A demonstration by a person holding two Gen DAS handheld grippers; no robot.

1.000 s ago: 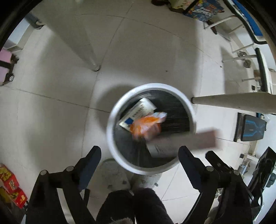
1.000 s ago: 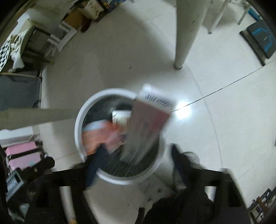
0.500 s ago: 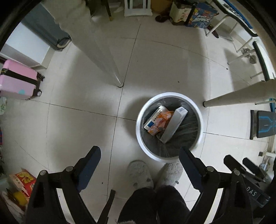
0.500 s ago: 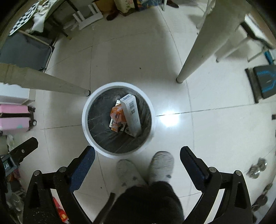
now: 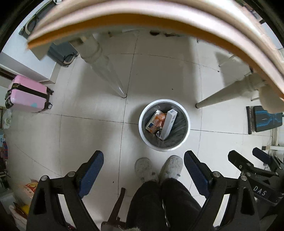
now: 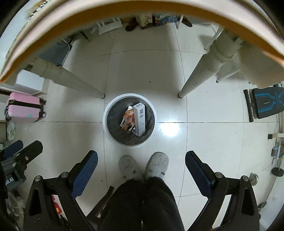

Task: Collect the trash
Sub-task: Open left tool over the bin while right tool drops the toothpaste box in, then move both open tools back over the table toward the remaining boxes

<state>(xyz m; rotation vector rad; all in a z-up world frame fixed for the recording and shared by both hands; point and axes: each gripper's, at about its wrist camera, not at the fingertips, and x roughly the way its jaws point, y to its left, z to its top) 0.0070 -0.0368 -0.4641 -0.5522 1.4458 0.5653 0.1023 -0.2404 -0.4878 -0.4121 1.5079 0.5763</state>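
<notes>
A round white trash bin [image 5: 142, 128] with a dark liner stands on the floor far below, also in the right wrist view [image 6: 105, 124]. Inside lie a long white box [image 5: 168, 124] [image 6: 139, 119], an orange wrapper [image 5: 158, 120] [image 6: 129, 116] and a white-and-blue box [image 5: 150, 124]. My left gripper [image 5: 143, 163] is open and empty, high above the floor. My right gripper [image 6: 141, 160] is open and empty too. The right gripper also shows at the left wrist view's right edge [image 5: 248, 165].
The table's wooden edge [image 5: 142, 19] [image 6: 142, 12] curves across the top of both views, with its white legs [image 5: 106, 71] [image 6: 200, 72] either side of the bin. The person's grey slippers [image 6: 143, 167] stand by the bin. A pink suitcase [image 5: 26, 94] is left, a black-and-blue mat [image 6: 266, 103] right.
The long box dropped from my right gripper into the bin. Both grippers have risen well above it, and the table edge has come into view at the top.
</notes>
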